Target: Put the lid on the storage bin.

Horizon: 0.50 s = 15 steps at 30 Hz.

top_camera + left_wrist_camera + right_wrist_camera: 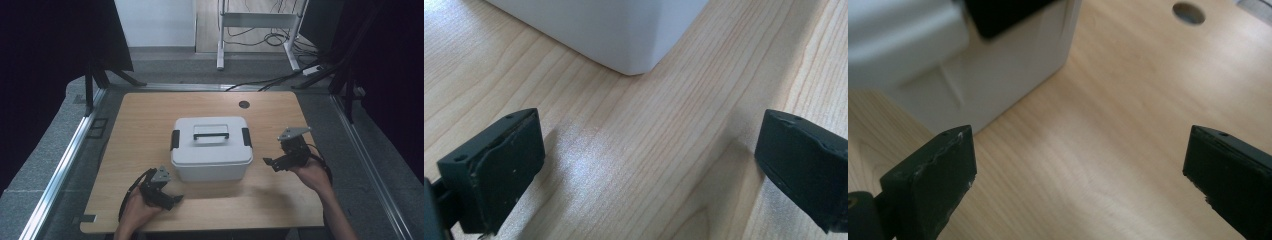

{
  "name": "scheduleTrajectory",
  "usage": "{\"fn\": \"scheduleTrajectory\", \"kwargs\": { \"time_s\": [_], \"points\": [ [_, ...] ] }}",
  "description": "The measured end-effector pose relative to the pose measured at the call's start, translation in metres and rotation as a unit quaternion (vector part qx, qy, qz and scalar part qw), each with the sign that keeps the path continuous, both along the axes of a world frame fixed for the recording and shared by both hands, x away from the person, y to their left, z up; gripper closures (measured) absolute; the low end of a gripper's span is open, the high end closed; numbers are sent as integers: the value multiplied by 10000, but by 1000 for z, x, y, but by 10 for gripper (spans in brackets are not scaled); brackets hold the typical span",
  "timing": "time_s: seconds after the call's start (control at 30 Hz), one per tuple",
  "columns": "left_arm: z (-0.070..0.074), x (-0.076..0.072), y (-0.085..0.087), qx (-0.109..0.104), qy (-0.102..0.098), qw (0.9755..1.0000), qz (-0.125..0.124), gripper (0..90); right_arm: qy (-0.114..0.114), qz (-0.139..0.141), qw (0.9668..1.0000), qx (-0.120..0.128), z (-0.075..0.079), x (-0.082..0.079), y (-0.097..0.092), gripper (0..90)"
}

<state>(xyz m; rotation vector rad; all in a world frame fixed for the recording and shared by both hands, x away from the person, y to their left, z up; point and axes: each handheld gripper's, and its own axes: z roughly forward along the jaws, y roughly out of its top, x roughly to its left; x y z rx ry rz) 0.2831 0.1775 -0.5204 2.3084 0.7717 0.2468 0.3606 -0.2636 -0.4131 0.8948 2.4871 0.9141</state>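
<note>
Sitting mid-frame, white storage box lid on, both side latches down. Left gripper and right gripper flank it, jaws apart, empty; opening not begun.

Your left claw is matte black with a grey three-cornered plate on top and a black cable looping from it. Your right claw matches. Up close, their blocky black jaws show small screw holes and scuffed, whitish edges.
</note>
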Motion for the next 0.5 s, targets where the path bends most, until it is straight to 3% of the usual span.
{"fn": "scheduleTrajectory", "kwargs": {
  "time_s": [0.37, 0.5],
  "points": [
    [0, 0, 0, -16, 2, 10000, 27, 0, 243, -308, 9991, 153, -84, -28, -5, 8],
    [0, 0, -1, -11, 3, 10000, 26, 0, 377, -395, 9978, 368, -103, -30, -9, 0]
  ]
}}
